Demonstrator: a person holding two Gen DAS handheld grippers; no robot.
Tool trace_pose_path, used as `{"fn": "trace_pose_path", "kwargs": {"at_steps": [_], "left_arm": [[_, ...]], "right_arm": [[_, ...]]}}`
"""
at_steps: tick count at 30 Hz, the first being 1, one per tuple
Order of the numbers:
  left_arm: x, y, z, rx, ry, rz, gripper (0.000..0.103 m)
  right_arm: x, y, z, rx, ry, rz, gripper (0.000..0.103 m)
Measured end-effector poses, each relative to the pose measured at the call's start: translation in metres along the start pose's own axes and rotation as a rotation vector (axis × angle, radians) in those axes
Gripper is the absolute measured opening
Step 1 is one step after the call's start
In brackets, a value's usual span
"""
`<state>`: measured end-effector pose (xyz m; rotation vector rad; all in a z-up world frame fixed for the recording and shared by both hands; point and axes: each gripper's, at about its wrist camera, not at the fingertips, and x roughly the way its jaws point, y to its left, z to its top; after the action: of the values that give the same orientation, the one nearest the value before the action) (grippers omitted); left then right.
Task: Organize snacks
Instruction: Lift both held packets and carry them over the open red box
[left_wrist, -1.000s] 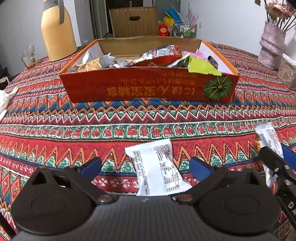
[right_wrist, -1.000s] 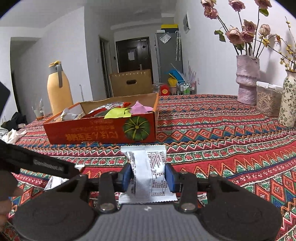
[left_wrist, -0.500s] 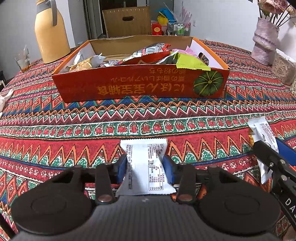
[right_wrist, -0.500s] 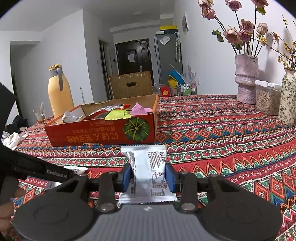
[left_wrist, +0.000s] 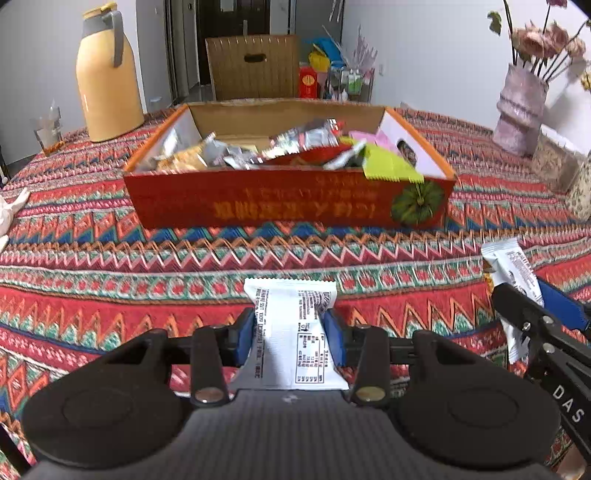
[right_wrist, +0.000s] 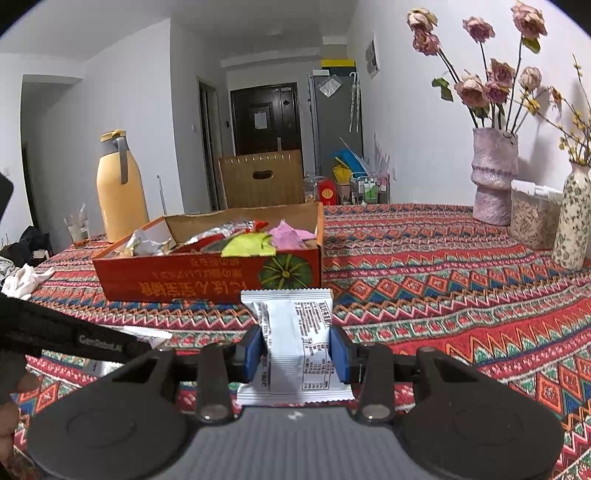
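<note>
- Left wrist view: the left gripper (left_wrist: 293, 330) pinches a white snack packet (left_wrist: 295, 332) between its blue pads, held above the patterned tablecloth (left_wrist: 147, 258), short of the orange snack box (left_wrist: 288, 199). Gripped low, the limp wrapper might fold or slip out.
- Right wrist view: the right gripper (right_wrist: 297, 352) clamps a second white packet (right_wrist: 293, 343), the box (right_wrist: 207, 273) ahead to its left. Both tools heading there could collide.

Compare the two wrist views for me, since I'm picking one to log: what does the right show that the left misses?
Only the right wrist view shows the floral vase and the dark door. Only the left shows the right gripper from the side, shut on its packet. Both show the orange snack box, the yellow jug and a white packet clamped.
</note>
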<state>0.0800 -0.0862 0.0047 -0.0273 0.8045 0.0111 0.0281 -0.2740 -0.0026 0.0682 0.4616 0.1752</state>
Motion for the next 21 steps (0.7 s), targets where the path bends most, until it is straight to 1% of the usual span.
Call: {"fn": "trace_pose_path", "kwargs": {"at_steps": [13, 21], "left_arm": [[-0.026, 0.037, 0.048, -0.021, -0.136, -0.022, 0.041], [-0.027, 0.053, 0.084, -0.04, -0.203, -0.029, 0.041]], "right_arm": [[0.02, 0.04, 0.046, -0.042, -0.054, 0.005, 0.039], [0.045, 0.051, 0.078, -0.05, -0.091, 0.001, 0.039]]}}
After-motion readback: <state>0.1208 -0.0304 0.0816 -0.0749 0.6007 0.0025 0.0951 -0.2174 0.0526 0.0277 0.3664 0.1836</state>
